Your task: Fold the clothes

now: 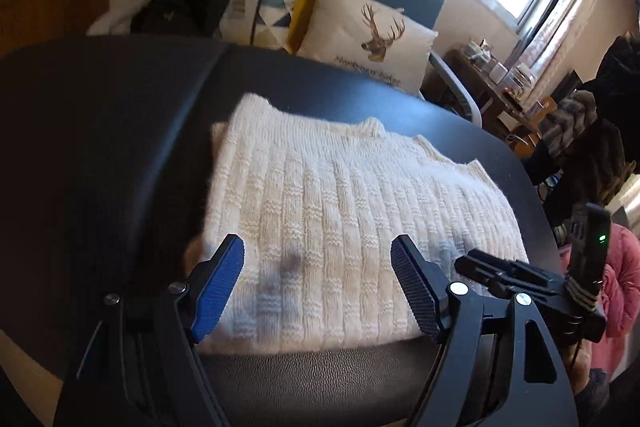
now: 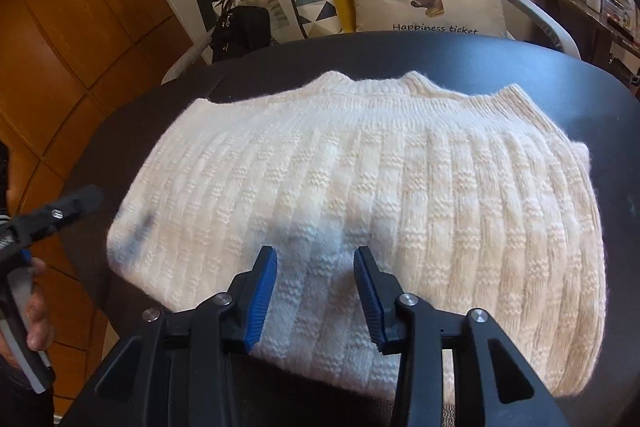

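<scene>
Cream ribbed-knit sweater looks soft, floppy; best pinched at lower-frame fold edge. Left gripper wide, right gripper half-open, both empty.

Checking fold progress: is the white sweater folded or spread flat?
Folded. The white sweater lies as a compact layered rectangle on the black table, no sleeves showing, with stacked edges along its far side.

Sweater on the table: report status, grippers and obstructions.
Both grippers, left and right, open, nothing gripped. White knit sweater lies folded on the dark table. Nothing on top of it.
</scene>
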The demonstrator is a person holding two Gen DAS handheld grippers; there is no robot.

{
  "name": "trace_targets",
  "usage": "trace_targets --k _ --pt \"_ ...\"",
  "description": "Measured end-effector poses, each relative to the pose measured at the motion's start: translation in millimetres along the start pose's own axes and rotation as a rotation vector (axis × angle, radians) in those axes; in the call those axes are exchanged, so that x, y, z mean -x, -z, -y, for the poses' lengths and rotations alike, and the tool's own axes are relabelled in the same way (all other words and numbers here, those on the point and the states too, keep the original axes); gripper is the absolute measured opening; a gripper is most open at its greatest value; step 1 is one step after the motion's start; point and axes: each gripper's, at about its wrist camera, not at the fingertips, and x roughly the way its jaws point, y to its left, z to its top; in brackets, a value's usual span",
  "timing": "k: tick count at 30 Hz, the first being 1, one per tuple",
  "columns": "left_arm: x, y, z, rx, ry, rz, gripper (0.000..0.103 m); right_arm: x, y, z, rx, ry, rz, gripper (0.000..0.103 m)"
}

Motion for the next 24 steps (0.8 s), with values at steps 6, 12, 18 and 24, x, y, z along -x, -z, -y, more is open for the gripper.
trace_targets --k 6,12,18,24 --pt "59 -9 29 -0.046 -0.005 0.164 0.079 10 17 6 -0.05 -0.012 -0.008 0.041" --pt "102 -15 65 -0.175 -0.042 0.31 0.079 23 23 3 -0.03 -0.013 0.014 0.041" --pt "89 -20 61 -0.168 -0.159 0.324 0.079 20 26 1 -0.012 -0.007 -0.004 0.042" --pt "53 -27 26 -0.046 -0.199 0.211 0.079 8 28 3 0.0 0.027 -0.048 0.042"
